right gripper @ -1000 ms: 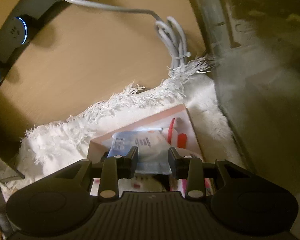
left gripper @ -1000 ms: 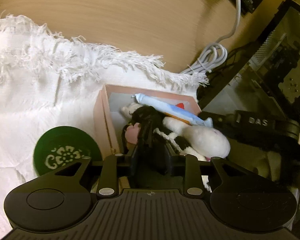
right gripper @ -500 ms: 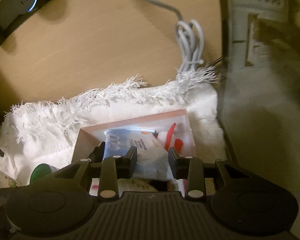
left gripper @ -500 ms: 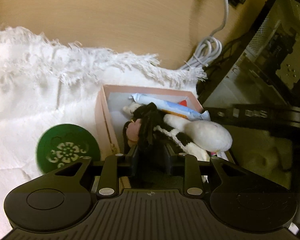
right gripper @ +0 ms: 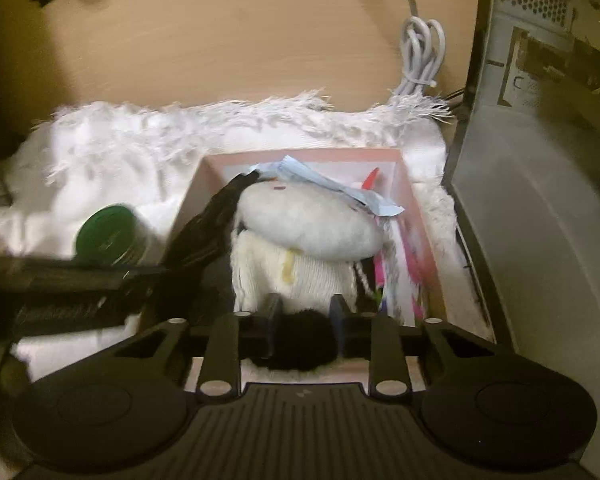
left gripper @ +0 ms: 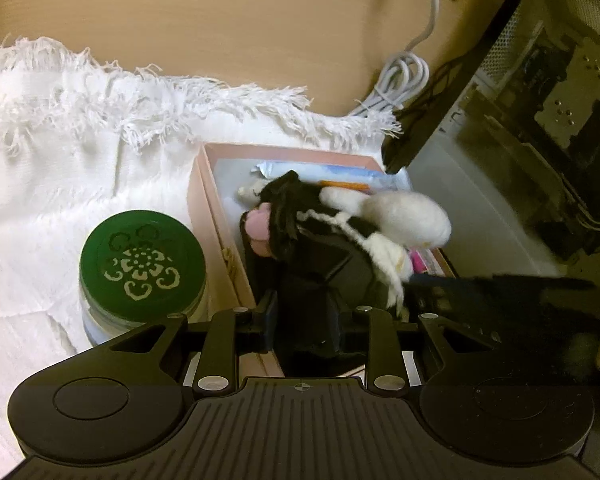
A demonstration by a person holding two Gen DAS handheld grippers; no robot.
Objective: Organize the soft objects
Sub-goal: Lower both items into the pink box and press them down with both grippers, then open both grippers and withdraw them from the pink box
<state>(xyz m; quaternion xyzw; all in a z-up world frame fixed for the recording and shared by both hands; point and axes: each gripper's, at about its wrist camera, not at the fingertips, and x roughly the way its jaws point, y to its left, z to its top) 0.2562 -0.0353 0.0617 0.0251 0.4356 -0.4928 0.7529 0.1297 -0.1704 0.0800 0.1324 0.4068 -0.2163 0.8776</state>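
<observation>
A black and white plush toy (left gripper: 380, 220) with a pink snout hangs partly over the open pink box (left gripper: 204, 200), its white body (right gripper: 308, 224) on top of the contents. My left gripper (left gripper: 302, 312) is shut on the toy's dark part, and its jaws are closing a little tighter. My right gripper (right gripper: 305, 316) has a black furry end of the same toy filling the gap between its fingers; those jaws are closing on it. Beneath the toy in the box (right gripper: 420, 216) lies a light blue packet (right gripper: 328, 188).
A jar with a green patterned lid (left gripper: 142, 260) stands just left of the box on a white fringed cloth (left gripper: 60, 120). An open computer case (left gripper: 540, 80) rises close on the right. A coiled grey cable (left gripper: 400, 84) lies on the wooden desk behind.
My right gripper has swung from over the blue packet to the toy's near end and narrowed its jaws on the black fur. It now shows low right in the left wrist view.
</observation>
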